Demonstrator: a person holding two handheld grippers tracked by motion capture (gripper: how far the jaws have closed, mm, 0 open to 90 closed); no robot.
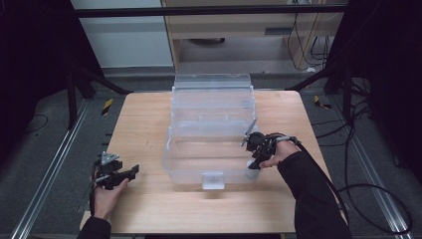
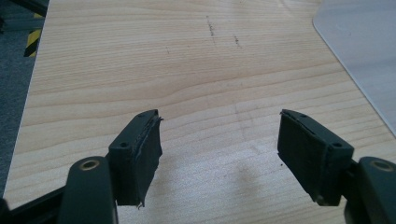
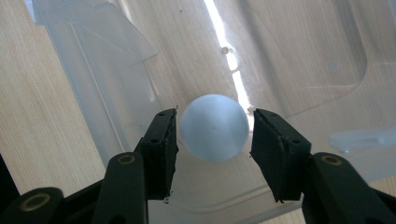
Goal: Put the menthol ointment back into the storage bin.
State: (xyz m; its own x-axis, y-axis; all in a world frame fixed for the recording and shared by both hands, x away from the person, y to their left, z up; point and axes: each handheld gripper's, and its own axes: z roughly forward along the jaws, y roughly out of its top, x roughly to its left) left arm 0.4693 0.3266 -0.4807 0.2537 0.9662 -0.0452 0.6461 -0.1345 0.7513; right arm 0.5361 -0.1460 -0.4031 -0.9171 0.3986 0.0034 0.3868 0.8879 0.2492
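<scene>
A clear plastic box stands open in the middle of the wooden table, its lid tipped back. A pale white round object sits in the box's front right corner; I cannot tell whether it is a ball or a cap. My right gripper points down over it, open. In the right gripper view its jaws stand on either side of the round object with a thin gap each side. My left gripper is open over bare wood at the front left, holding nothing.
A clear latch tab sticks out from the box's front wall. The box's corner shows at the upper right of the left gripper view. Dark floor, metal rails and cables surround the table.
</scene>
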